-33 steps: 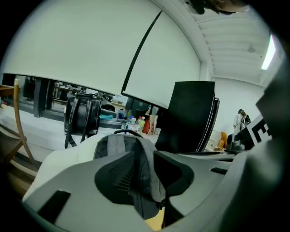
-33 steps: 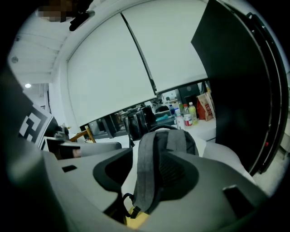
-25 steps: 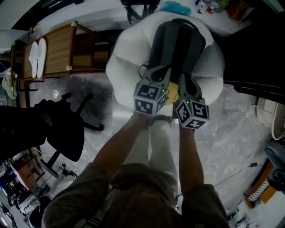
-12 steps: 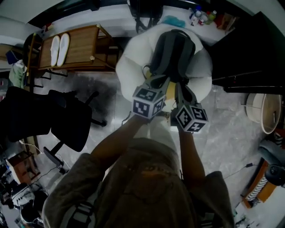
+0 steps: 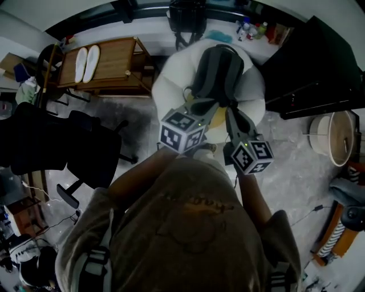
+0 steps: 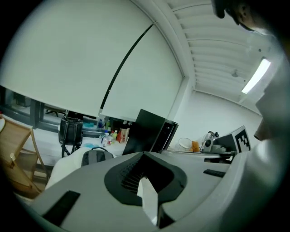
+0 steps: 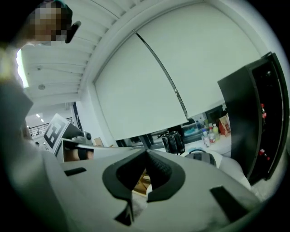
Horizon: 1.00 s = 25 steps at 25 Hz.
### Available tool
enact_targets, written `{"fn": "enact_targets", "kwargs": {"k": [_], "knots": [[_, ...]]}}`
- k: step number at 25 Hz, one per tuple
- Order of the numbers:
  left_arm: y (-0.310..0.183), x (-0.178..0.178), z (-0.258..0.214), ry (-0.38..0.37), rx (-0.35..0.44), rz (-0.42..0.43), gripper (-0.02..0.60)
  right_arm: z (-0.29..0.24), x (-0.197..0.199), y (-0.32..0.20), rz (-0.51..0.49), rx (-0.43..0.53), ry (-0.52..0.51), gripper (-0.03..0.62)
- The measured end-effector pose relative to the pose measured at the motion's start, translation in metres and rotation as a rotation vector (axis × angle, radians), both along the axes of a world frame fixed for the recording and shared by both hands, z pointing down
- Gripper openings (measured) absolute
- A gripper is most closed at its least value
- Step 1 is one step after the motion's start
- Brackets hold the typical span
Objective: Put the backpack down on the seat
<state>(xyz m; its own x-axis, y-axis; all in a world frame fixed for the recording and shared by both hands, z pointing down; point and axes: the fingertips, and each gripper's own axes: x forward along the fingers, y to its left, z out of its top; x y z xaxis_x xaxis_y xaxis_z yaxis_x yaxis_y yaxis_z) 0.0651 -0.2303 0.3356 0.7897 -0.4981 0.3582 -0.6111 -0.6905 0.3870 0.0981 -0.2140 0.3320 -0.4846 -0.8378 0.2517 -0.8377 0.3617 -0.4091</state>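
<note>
The grey backpack (image 5: 219,68) lies on the white beanbag seat (image 5: 171,82), top handle toward the far wall. My left gripper (image 5: 210,107) and right gripper (image 5: 231,116) hover side by side in front of the backpack's near end, clear of it, both shut with nothing between the jaws. In the left gripper view the shut left gripper (image 6: 144,157) points over the backpack (image 6: 94,157) and seat (image 6: 63,166) toward the window. The right gripper view shows the right gripper (image 7: 146,156) shut too, with the backpack (image 7: 202,157) lower right.
A wooden rack (image 5: 111,65) with white slippers stands left of the seat. A black office chair (image 5: 85,157) is at the near left, a black cabinet (image 5: 311,63) at the right, a round basket (image 5: 333,140) beyond it. A black bag (image 5: 185,14) and bottles (image 5: 254,28) sit by the window.
Both grippers have risen and drawn back from the backpack, staying shut. The head view has climbed, so the seat and backpack look smaller and farther; the backpack stays put.
</note>
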Motion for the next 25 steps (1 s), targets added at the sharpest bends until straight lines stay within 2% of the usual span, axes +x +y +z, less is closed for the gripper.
{"fn": "enact_targets", "kwargs": {"k": [7, 11, 15, 25], "knots": [[0.027, 0.001, -0.061, 0.032, 0.172, 0.091, 0.0, -0.069, 0.001, 0.024, -0.048, 0.175, 0.076, 0.0], [0.037, -0.002, -0.076, 0.067, 0.252, 0.092, 0.0, -0.085, -0.008, 0.036, -0.06, 0.247, 0.088, 0.0], [0.041, -0.007, -0.089, 0.083, 0.336, 0.078, 0.0, -0.09, -0.009, 0.038, -0.036, 0.262, 0.06, 0.0], [0.042, -0.011, -0.09, 0.09, 0.336, 0.062, 0.0, -0.092, -0.013, 0.039, -0.068, 0.28, 0.053, -0.002]]}}
